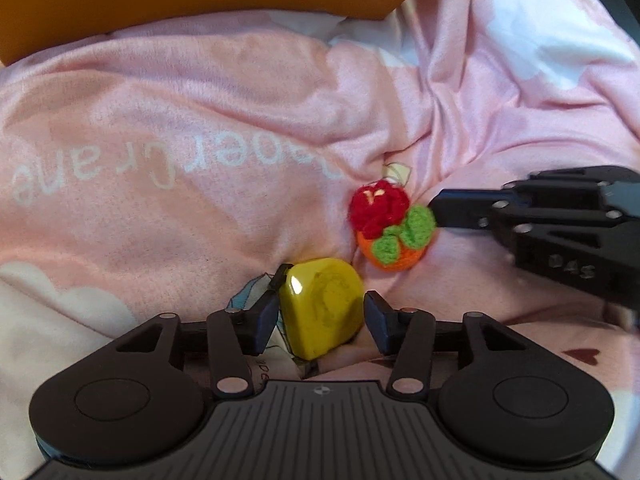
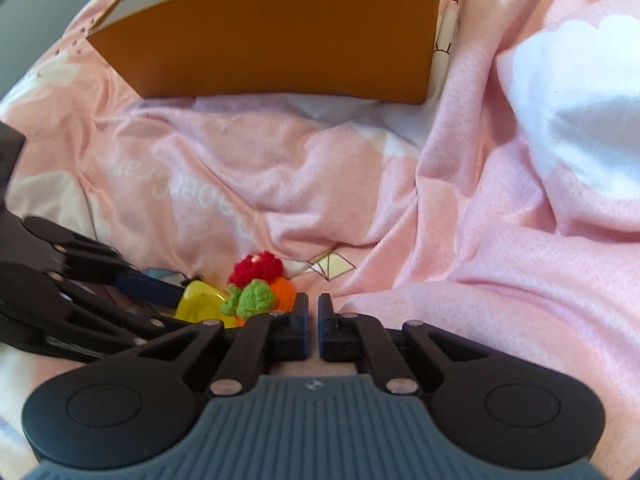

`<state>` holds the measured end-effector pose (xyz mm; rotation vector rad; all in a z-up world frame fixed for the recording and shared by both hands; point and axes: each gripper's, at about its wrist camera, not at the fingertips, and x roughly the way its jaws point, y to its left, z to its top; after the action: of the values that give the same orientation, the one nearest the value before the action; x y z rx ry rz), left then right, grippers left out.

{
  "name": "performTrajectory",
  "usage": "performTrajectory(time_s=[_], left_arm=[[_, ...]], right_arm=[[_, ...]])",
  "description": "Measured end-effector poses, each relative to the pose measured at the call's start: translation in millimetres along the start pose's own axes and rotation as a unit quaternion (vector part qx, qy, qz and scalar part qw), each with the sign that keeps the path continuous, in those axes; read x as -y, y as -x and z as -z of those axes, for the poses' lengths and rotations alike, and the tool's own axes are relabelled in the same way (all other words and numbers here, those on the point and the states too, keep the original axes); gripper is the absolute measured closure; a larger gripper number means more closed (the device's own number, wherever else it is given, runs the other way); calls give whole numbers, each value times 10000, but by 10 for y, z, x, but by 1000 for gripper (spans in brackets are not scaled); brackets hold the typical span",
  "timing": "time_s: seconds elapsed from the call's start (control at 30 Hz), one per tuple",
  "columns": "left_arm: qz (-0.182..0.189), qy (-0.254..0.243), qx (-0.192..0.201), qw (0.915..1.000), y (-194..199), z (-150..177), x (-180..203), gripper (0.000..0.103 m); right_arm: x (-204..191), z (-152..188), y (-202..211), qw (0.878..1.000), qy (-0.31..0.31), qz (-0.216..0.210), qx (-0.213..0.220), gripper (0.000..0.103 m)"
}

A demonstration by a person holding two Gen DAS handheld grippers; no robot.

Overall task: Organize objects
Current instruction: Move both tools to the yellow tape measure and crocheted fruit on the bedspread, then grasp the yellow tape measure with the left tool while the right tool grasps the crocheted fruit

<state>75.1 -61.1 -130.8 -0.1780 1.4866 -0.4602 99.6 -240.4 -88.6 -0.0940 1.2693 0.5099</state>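
The glossy yellow plastic block [image 1: 322, 312] is the landmark. The left gripper [image 1: 320, 316] straddles it with jaws apart — the left pad at its side, the right pad showing a gap, so nothing is clamped, likely lined up for a pickup. Just beyond the block lies a crocheted red flower in an orange yarn pot [image 1: 386, 226]. The right gripper [image 2: 313, 326] sits beside that flower, jaws together and empty. Well beyond the block, on the pink blanket [image 1: 192, 128], stands the open orange cardboard box [image 2: 280, 36] — presumably the destination.
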Motion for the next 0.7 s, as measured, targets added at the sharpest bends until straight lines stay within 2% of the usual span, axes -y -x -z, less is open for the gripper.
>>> performTrajectory(time_s=[0.1,0.2,0.27,0.33,0.5,0.6,0.7], left_arm=[[-144,-149,-23,9998,-60,4,78,42],[-66,-87,-85,9999,-129,-13,69,42],[-71,-27,-92,9999,-170,-24,68,42],[-172,-195,-63,9996,-187,-18,143,45],[-340,-446,5,9984,-228,-5,251,45],[-400,-581,19,9975,-247,4,298,44],[-466,-686,-19,9966,-278,3,343,44]], right_arm=[[-2,-18,-1,10000,14,-39,14,96],[-4,-36,2,9999,18,-133,49,92],[-3,-47,3,9997,20,-227,77,87],[-14,-50,4,9994,50,-322,94,76],[-63,-64,-31,9988,129,-463,102,66],[-106,-81,-63,9976,231,-658,33,53],[-109,-104,-103,9959,212,-872,-61,53]])
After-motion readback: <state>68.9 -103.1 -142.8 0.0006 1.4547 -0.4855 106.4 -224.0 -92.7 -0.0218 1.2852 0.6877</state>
